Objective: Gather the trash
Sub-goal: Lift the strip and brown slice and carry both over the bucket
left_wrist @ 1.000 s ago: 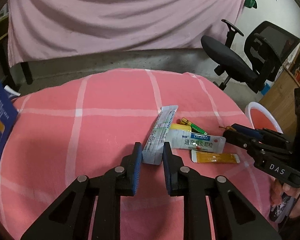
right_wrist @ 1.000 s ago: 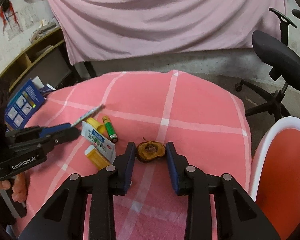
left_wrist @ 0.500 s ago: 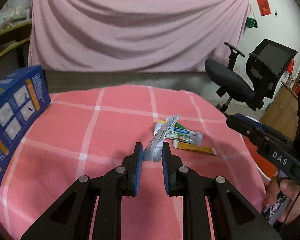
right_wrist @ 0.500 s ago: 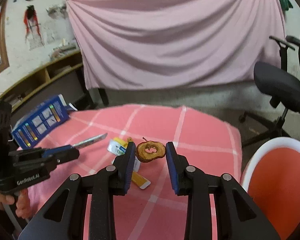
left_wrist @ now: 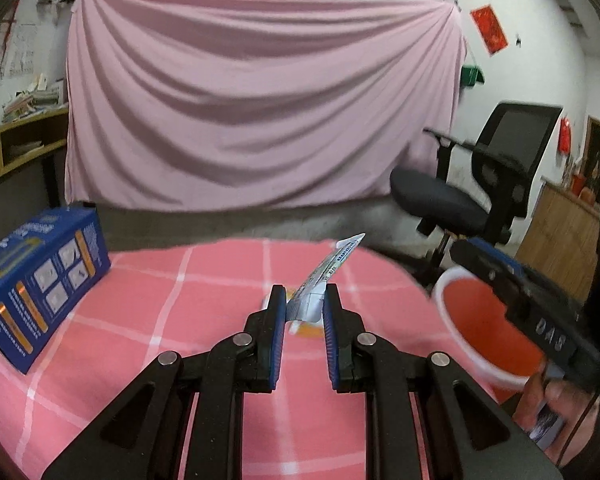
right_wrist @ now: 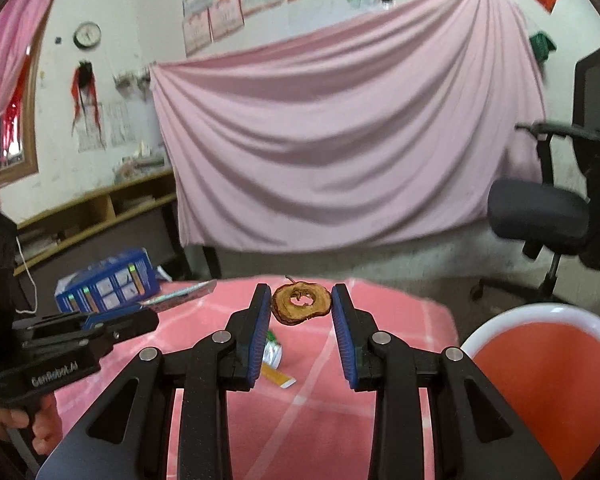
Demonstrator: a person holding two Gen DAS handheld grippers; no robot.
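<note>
My left gripper (left_wrist: pixel 304 300) is shut on a long white medicine box (left_wrist: pixel 324 276) and holds it lifted above the pink checked tablecloth (left_wrist: pixel 160 320). My right gripper (right_wrist: pixel 302 300) is shut on a brown dried apple slice (right_wrist: pixel 301 304), also lifted off the table. The red bin with a white rim (right_wrist: pixel 548 376) stands to the right of the table; it also shows in the left wrist view (left_wrist: pixel 484 328). A white packet (right_wrist: pixel 272 352) and a yellow sachet (right_wrist: pixel 278 376) lie on the cloth below the right gripper.
A blue printed box (left_wrist: pixel 44 284) stands on the table's left side, also seen in the right wrist view (right_wrist: pixel 108 284). A black office chair (left_wrist: pixel 480 188) stands behind the table on the right. A pink sheet (left_wrist: pixel 260 120) hangs on the back wall.
Both grippers have risen from the table with their items held. The medicine box and the apple slice came up off the cloth, and the views now look more level.
</note>
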